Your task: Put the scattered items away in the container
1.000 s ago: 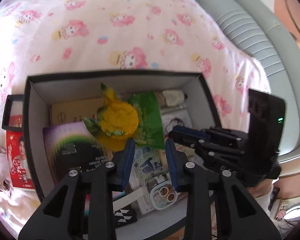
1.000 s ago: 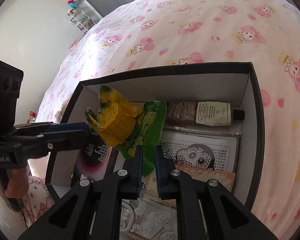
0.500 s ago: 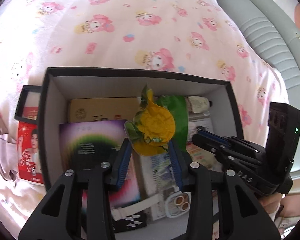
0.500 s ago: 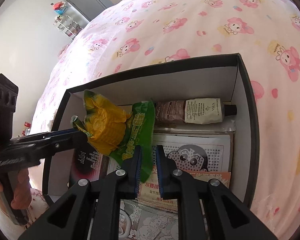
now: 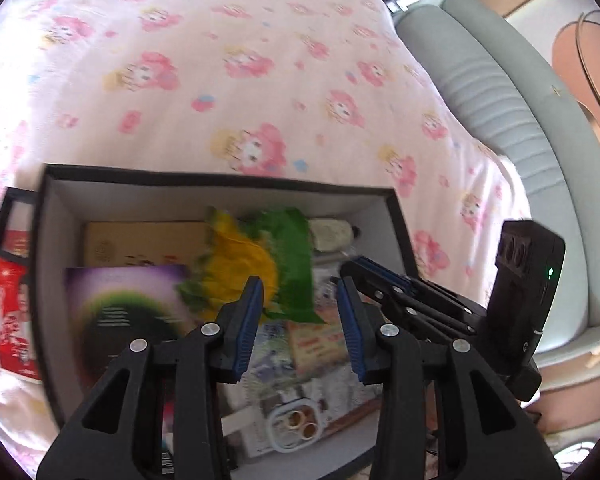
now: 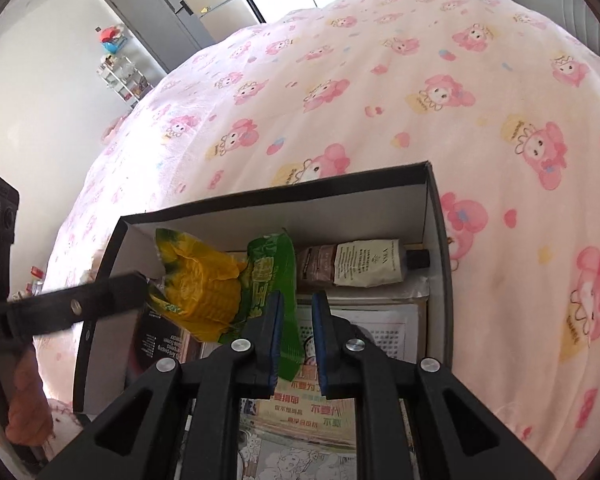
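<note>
Two grippers: right gripper (image 6: 297,314) fingers apparently pinched on light, crinkly corn packet (image 6: 208,292)'s 5 o'clock edge; left gripper (image 5: 299,304) fingers wide

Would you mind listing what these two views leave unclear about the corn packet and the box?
- Left wrist view: the corn packet is motion-blurred; its print is unreadable.
- Right wrist view: whether the right gripper still pinches the packet's green edge; its finger hides the contact.
- Both views: the box floor beneath the packet and the gripper fingers.
</note>
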Motion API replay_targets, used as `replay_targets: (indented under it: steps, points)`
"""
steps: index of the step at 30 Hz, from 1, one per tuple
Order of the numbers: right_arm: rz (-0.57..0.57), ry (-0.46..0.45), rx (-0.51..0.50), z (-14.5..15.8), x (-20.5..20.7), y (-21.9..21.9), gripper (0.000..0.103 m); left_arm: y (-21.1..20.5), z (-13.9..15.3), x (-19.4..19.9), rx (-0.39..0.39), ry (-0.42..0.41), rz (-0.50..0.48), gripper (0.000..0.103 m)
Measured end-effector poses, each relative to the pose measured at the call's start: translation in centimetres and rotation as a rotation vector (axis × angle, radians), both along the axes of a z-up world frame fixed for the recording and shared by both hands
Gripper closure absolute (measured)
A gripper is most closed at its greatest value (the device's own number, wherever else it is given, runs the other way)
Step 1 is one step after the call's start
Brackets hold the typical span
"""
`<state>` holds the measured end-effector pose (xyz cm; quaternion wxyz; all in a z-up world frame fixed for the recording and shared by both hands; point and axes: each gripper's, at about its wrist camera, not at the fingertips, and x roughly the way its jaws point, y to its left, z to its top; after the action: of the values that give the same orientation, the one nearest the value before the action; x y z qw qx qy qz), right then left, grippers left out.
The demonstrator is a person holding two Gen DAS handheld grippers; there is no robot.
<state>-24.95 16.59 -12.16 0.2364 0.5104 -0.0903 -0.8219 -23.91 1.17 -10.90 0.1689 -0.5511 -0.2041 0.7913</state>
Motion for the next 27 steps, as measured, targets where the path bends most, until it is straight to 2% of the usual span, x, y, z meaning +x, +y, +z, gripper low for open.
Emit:
replay_targets:
  steps: [2, 5, 6, 10, 13, 16, 20, 23, 27]
  points:
    - [-0.015, -0.006, -0.028, 0.1, -0.1, 0.5, 0.091, 1.3, -0.2, -0.1, -0.002, -0.003, -0.045, 0.063]
    - [-0.034, -0.001, -0.026, 0.2, -0.2, 1.0, 0.091, 2.6, -1.1, -0.4, -0.081, -0.031, -0.062, 0.063]
    - [-0.032, 0.003, -0.018, 0.2, -0.2, 0.9, 0.091, 3.0, -1.4, -0.4, -0.074, -0.041, -0.068, 0.062]
    - [-0.007, 0.022, 0.046, 0.0, 0.3, -0.2, 0.09, 2.7, -1.9, -0.3, -0.148, -0.06, -0.03, 0.062]
    - [0.012, -0.047, -0.017, -1.0, 0.0, -0.1, 0.09, 1.4, -1.4, 0.0, -0.152, -0.054, 0.032, 0.062]
    - [0.015, -0.034, 0.015, -1.0, 0.1, -0.5, 0.089, 0.3, -1.2, 0.2, -0.097, -0.057, 0.063, 0.061]
    - [0.03, -0.027, 0.04, -1.1, 0.4, -1.0, 0.088, 0.3, -1.9, -0.1, -0.023, -0.099, 0.045, 0.057]
    - [0.039, -0.026, 0.043, -1.2, 0.4, -1.1, 0.088, 0.8, -1.8, -0.2, -0.058, -0.091, 0.03, 0.057]
    - [0.041, -0.021, 0.035, -1.0, 0.5, -1.2, 0.088, -0.1, -1.0, 0.4, -0.071, -0.055, 0.07, 0.058]
